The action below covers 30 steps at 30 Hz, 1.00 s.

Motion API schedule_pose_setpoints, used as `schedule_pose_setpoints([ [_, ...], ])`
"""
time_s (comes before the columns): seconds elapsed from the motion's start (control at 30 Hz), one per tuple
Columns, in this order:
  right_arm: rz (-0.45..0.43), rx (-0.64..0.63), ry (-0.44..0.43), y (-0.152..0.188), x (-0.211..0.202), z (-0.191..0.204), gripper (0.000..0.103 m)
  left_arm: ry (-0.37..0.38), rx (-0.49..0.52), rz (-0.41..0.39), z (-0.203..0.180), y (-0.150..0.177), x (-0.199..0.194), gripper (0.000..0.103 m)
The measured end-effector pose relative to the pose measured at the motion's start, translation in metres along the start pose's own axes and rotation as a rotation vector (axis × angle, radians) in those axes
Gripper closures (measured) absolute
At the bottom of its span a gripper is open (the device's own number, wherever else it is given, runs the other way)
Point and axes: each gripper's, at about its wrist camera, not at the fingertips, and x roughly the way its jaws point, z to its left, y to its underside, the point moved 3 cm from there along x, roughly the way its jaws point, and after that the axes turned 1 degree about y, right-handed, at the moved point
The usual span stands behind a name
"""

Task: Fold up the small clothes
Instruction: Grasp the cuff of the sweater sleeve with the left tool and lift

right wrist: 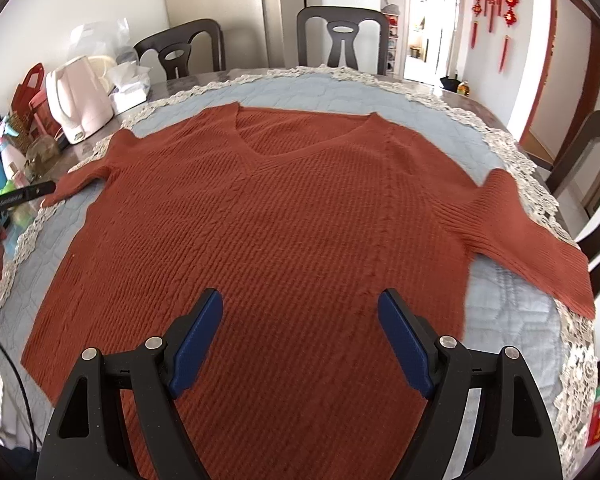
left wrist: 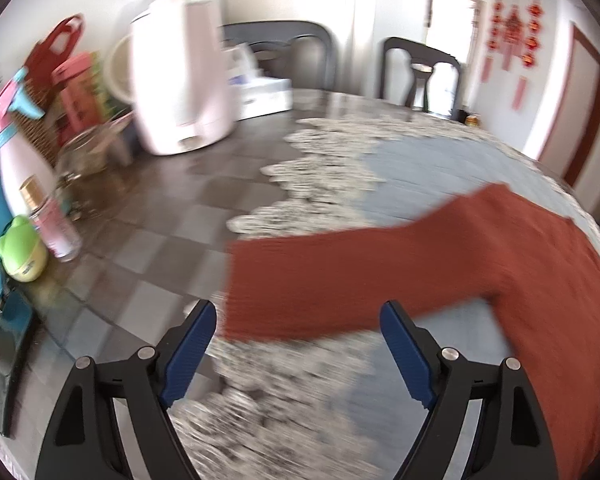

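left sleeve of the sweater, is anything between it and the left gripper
Nothing visible. The left gripper hangs open just short of the sleeve, which lies flat on the quilted mat. The kettle and bottles stand off to the side, clear of the path.

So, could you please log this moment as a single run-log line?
sweater: flat on mat, unfolded | left gripper: open, empty, by left sleeve | right gripper: open, empty, over hem
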Motion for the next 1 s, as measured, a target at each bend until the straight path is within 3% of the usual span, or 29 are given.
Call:
schedule_pose_setpoints([
  [0.1,0.016,-0.007,-0.001,0.001,0.006,0.001,0.023,-0.002,-0.029,0.015,0.012,-0.003,0.013,0.023],
  [0.23,0.045,-0.014,0.006,0.005,0.012,0.001,0.023,0.01,-0.025,0.067,0.014,-0.001,0.03,0.042],
  [0.3,0.042,-0.027,0.015,0.006,0.013,0.003,0.023,0.01,-0.01,0.053,0.013,-0.001,0.029,0.047],
  [0.4,0.04,-0.038,0.02,0.007,0.015,0.004,0.023,0.008,0.004,0.042,0.009,-0.002,0.027,0.064],
  [0.47,0.034,-0.043,0.02,0.008,0.015,0.004,0.023,-0.007,0.023,0.031,0.009,-0.003,0.026,0.085],
  [0.57,0.025,-0.041,0.017,0.009,0.015,0.003,0.023,0.005,0.015,0.022,0.013,-0.008,0.024,0.093],
  [0.9,0.025,-0.039,0.015,0.008,0.015,0.003,0.023,0.085,0.031,-0.065,0.005,-0.035,-0.007,0.096],
  [1.0,0.025,-0.039,0.015,0.008,0.015,0.003,0.023,0.167,0.019,-0.086,-0.009,-0.047,-0.019,0.096],
])
